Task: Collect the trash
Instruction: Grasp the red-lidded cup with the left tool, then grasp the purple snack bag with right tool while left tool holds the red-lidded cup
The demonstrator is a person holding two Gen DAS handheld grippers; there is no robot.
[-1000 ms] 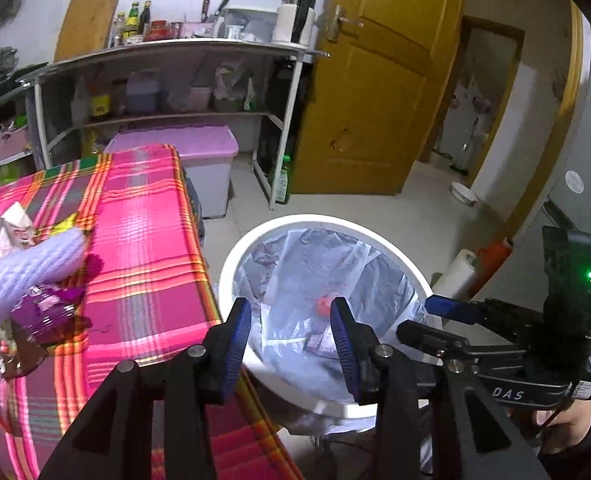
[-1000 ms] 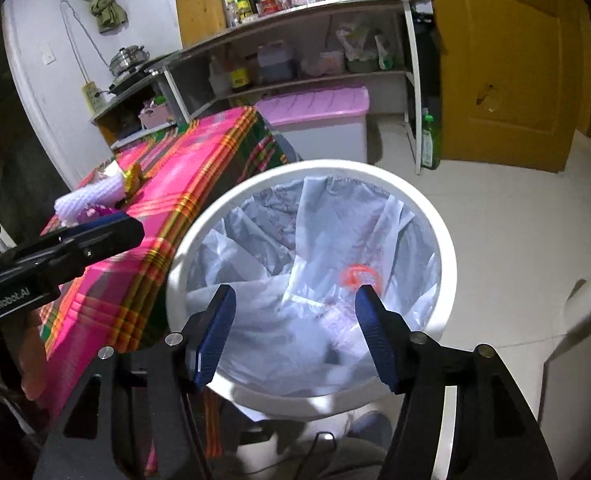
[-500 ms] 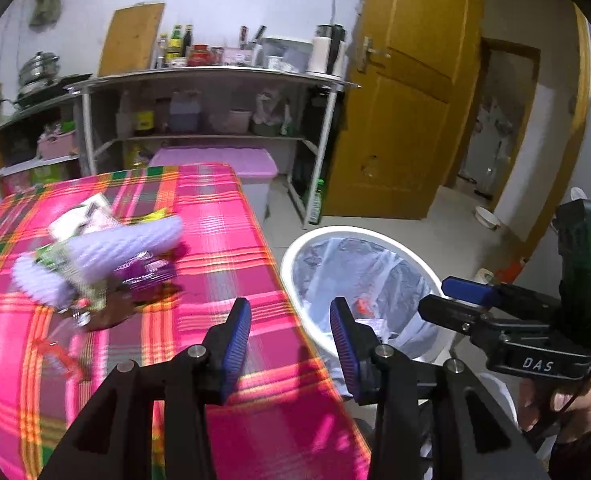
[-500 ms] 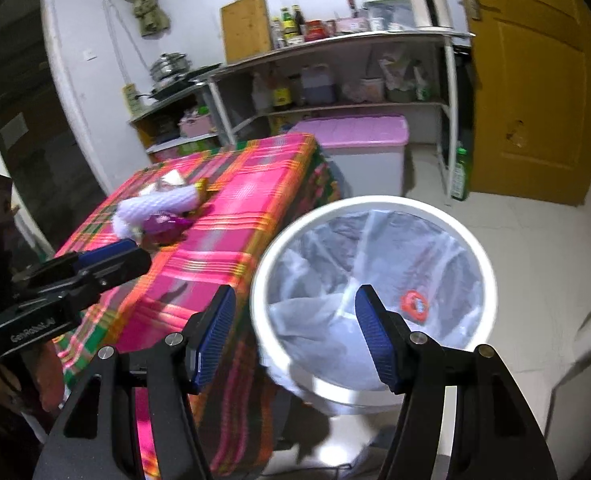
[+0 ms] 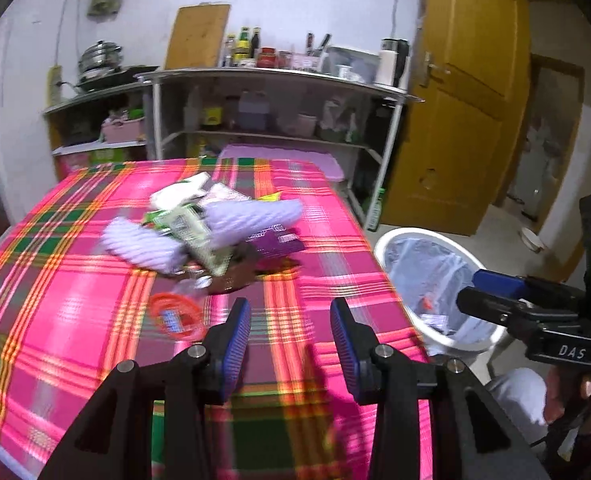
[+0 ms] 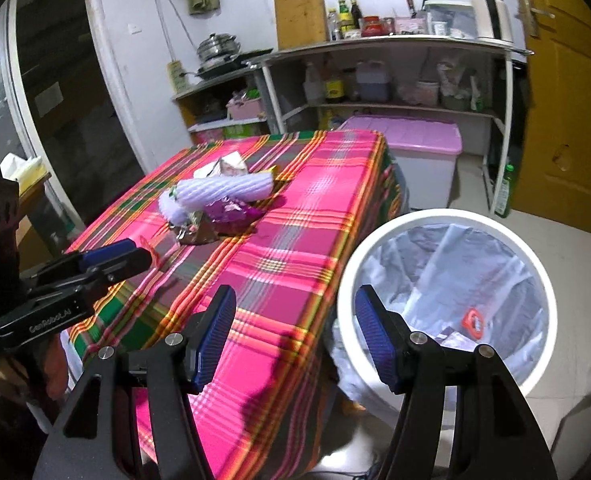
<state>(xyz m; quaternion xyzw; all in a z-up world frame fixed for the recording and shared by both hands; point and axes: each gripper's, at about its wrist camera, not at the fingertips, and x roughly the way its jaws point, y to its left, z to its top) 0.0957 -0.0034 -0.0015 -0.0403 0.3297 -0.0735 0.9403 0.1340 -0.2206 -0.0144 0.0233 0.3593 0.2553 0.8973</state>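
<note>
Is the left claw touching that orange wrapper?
Apart. In the left wrist view the open left gripper hangs short of the orange wrapper, tablecloth showing between.

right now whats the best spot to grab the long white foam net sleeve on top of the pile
Grip the foam net sleeve across its middle, coming down from above. It lies level on top of the trash pile, a soft tube whose round sides fit between open jaws. The left gripper is nearer.

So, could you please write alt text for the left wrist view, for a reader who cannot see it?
An open, empty left hand-held gripper hovers over a pink plaid tablecloth, facing a pile of wrappers and foam fruit nets. A lined white bin stands on the right, with the right hand-held gripper in front of it.
</note>
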